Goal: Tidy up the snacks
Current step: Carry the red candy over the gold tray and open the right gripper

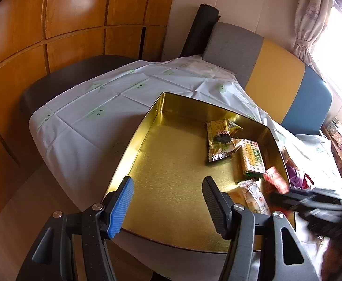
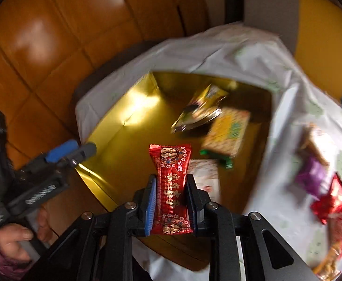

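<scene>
An open gold tin (image 1: pixel 171 159) sits on a white-clothed table. In its right half lie a yellow-green packet (image 1: pixel 220 140), a cracker pack (image 1: pixel 251 159) and a pale packet (image 1: pixel 253 195). My left gripper (image 1: pixel 168 182) hovers open over the tin's near left part with nothing between its fingers. My right gripper (image 2: pixel 171 182) is shut on a red snack packet (image 2: pixel 171 164), held upright above the tin (image 2: pixel 128 140). In the left wrist view the red packet (image 1: pixel 275 179) shows blurred at the tin's right rim. The right wrist view has the left gripper (image 2: pixel 73 151) at the left.
Loose snacks lie on the cloth right of the tin: a purple packet (image 2: pixel 311 175), a red one (image 2: pixel 335 206) and a brown one (image 2: pixel 316 140). A grey, yellow and blue chair back (image 1: pixel 276 70) stands behind the table. A hand (image 2: pixel 14 238) grips the left gripper's handle.
</scene>
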